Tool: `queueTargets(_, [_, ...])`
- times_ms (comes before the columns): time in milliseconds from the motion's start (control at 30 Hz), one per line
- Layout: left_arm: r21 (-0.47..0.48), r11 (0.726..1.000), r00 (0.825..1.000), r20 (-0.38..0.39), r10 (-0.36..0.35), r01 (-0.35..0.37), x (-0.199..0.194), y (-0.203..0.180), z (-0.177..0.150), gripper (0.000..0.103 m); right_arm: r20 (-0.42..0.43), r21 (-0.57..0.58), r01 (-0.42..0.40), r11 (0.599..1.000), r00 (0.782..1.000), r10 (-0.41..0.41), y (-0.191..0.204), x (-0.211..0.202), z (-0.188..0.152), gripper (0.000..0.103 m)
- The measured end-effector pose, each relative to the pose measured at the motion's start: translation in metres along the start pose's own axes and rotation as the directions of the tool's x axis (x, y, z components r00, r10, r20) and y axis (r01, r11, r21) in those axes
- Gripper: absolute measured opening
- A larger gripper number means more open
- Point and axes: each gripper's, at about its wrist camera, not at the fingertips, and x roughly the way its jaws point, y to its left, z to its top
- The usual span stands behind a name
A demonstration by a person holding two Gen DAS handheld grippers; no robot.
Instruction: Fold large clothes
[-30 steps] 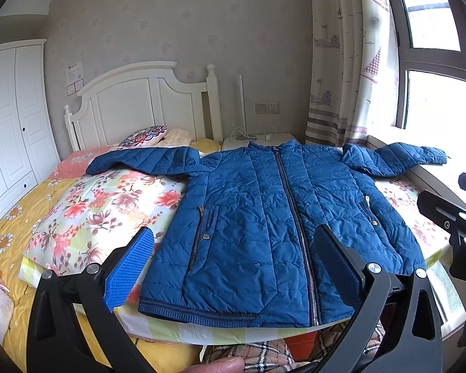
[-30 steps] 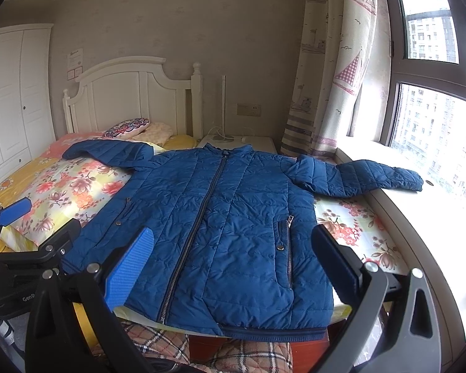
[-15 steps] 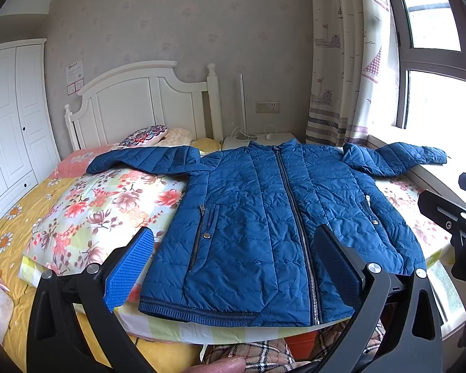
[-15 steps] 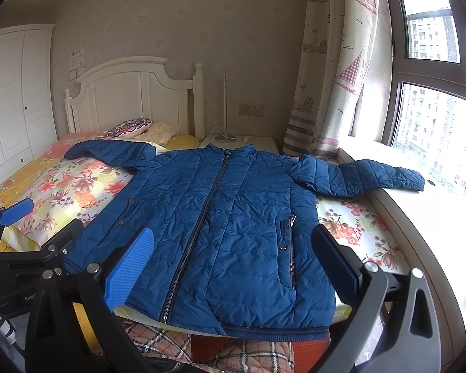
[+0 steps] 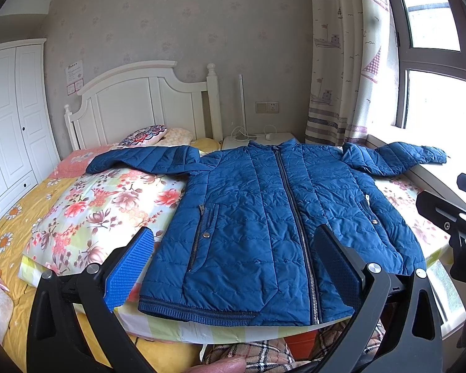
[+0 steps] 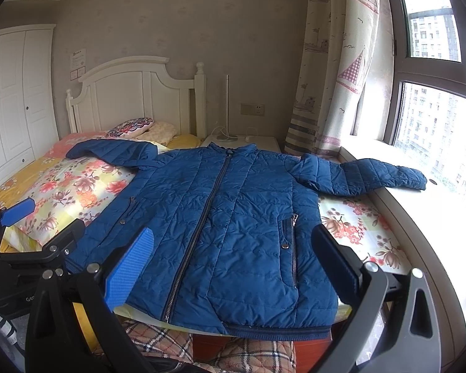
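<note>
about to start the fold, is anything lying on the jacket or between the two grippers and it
Nothing visible. The blue jacket lies flat and zipped on the floral quilt with nothing on it. The left gripper and right gripper are both open near its hem, with only air between.

The quilted jacket (image 5: 264, 214) was deep blue with a dark zip. Beneath it lay a floral quilt (image 5: 102, 205) of pink and red blossoms on pale yellow-green, over a yellow sheet (image 5: 9, 217) printed with daisies. The headboard (image 5: 146, 102) and wardrobe (image 5: 9, 118) were white. The curtain (image 6: 335, 68) was cream with checked pink sailboats. The left gripper (image 5: 233, 267) and right gripper (image 6: 233, 264) were black with blue textured pads.
</note>
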Motion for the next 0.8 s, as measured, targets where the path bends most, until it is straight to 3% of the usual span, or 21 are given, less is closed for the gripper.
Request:
queueTargets(467, [-0.002,1.000,1.000,-0.024,-0.013,0.013,0.023,-0.007,-0.017,0.099,-0.005,-0.006,-0.041,0.999,0.999,0.041,-0.002,0.022,-0.007,0.101])
queueTargets(533, [-0.010,0.999,0.999,-0.032,-0.038,0.038,0.054,-0.004,-0.005,0.099,-0.018,-0.023,-0.030,0.999,0.999,0.029,-0.006,0.048,-0.009,0.101])
queueTargets(633, [0.007,0.999,0.992,-0.119,-0.031,0.032,0.119,-0.011,0.002,0.099,-0.115,-0.009,0.022,1.000,0.993,-0.023,-0.017,0.102,-0.009,0.101])
queueTargets(800, [0.037,0.999,0.948,-0.319,-0.019,0.032,0.245,-0.017,0.034,0.099,-0.231,0.078,0.081,0.994,0.971,-0.061,-0.059,0.195,0.004,0.101])
